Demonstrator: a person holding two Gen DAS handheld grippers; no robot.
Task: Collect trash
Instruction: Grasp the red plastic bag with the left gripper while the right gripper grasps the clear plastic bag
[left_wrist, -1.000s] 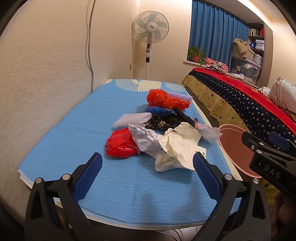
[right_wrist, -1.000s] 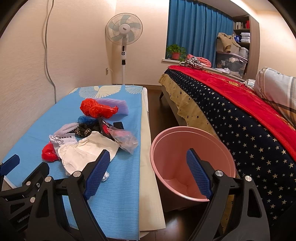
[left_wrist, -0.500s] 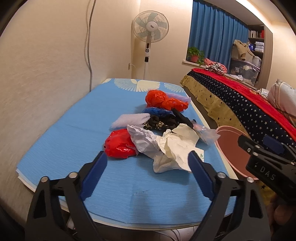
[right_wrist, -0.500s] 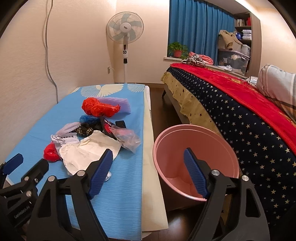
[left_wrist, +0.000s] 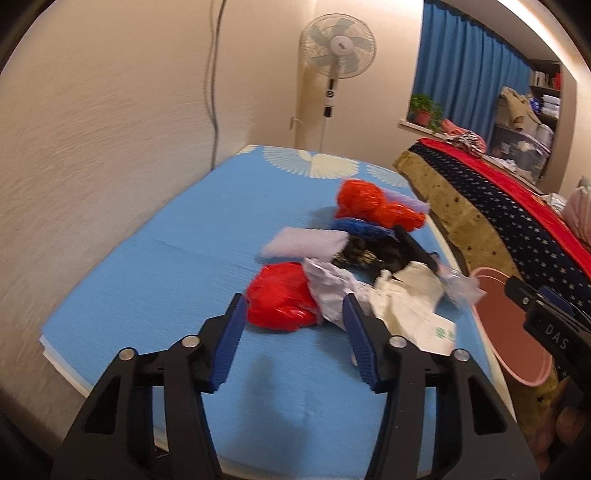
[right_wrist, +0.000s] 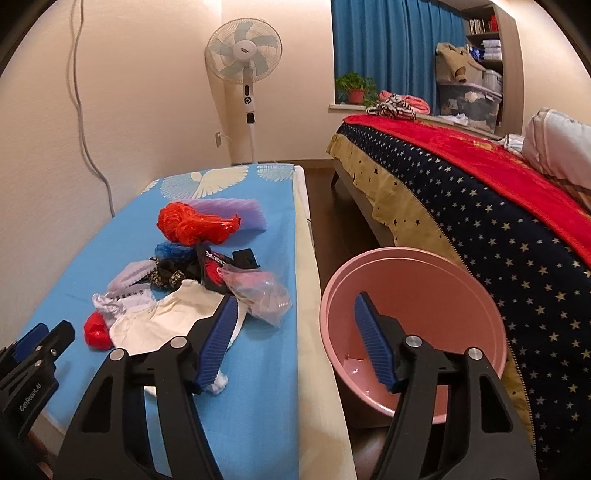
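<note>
A heap of trash lies on the blue mat (left_wrist: 155, 266): a red plastic bag (left_wrist: 280, 295), crumpled white paper (left_wrist: 332, 288), a cream bag (left_wrist: 410, 295), a clear bag (right_wrist: 258, 291), black wrappers (right_wrist: 210, 266) and an orange bag (left_wrist: 373, 206). My left gripper (left_wrist: 293, 314) hovers just short of the red bag, its jaws closing with nothing between them. My right gripper (right_wrist: 295, 314) hangs over the mat's right edge beside the pink bin (right_wrist: 417, 280), its jaws also closing and empty.
A standing fan (right_wrist: 245, 70) is at the far wall. A bed with a starred cover (right_wrist: 480, 206) runs along the right, close behind the bin. A dark floor strip (right_wrist: 332, 206) separates mat and bed. The wall (left_wrist: 92, 147) borders the mat on the left.
Both grippers' jaws have narrowed. The left gripper has moved in toward the red bag and the trash heap. The right view has shifted slightly toward the mat.
</note>
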